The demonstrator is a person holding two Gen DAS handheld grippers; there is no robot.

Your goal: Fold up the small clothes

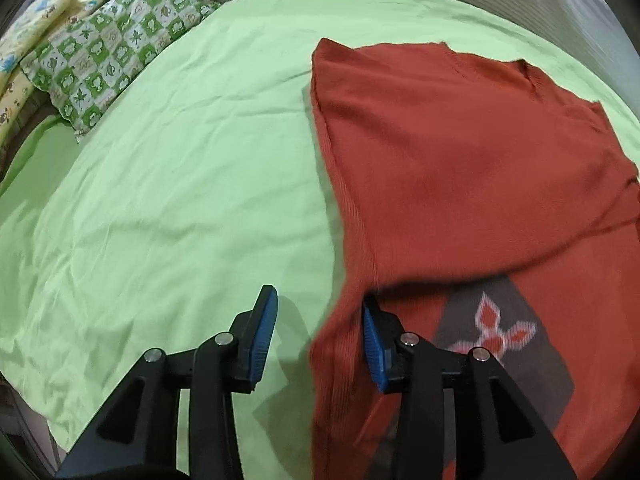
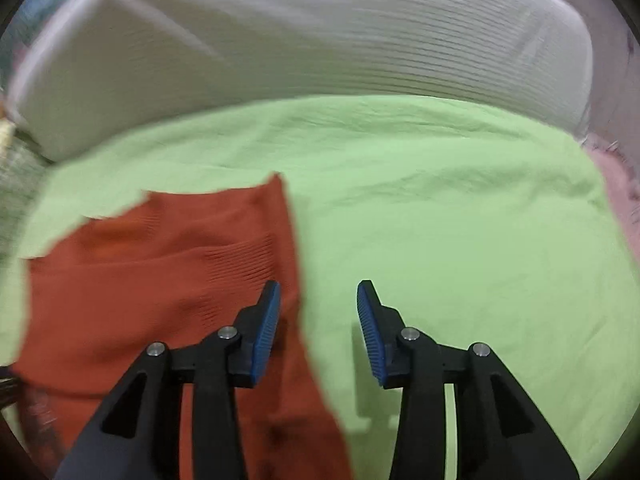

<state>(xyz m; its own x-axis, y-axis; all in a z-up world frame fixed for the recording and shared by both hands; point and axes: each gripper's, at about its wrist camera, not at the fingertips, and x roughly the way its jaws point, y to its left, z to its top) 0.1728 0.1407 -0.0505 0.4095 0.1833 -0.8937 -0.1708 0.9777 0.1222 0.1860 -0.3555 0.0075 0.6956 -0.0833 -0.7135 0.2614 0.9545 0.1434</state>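
Light green bedsheet (image 1: 168, 184) covers the whole working surface, creased but flat. One rust-red knitted garment (image 1: 460, 160) lies on it, spread out, with a grey panel bearing a red and white flower motif (image 1: 494, 330) showing at its near end in the left wrist view. Beyond the garment, along the far edge of the sheet, runs one pale ribbed bolster or padded wall (image 2: 320, 48). Far to the garment's left, in the left wrist view, sit one green-and-white checked pillow (image 1: 116, 48) and a yellow printed one (image 1: 44, 12) behind it.

Two grippers are in view, one per camera. The left gripper (image 1: 320, 340) has its jaws partly apart, straddling the garment's left edge; the cloth passes between the blue pads but neither pad clearly presses on it. The right gripper (image 2: 318, 332) is likewise partly apart, above the garment's right edge, its left finger (image 2: 264, 332) over the red cloth and its right finger over bare sheet; it grips nothing.

Left of the garment and right of it, wide stretches of bare sheet lie open. The garment's far hem stops short of the bolster.
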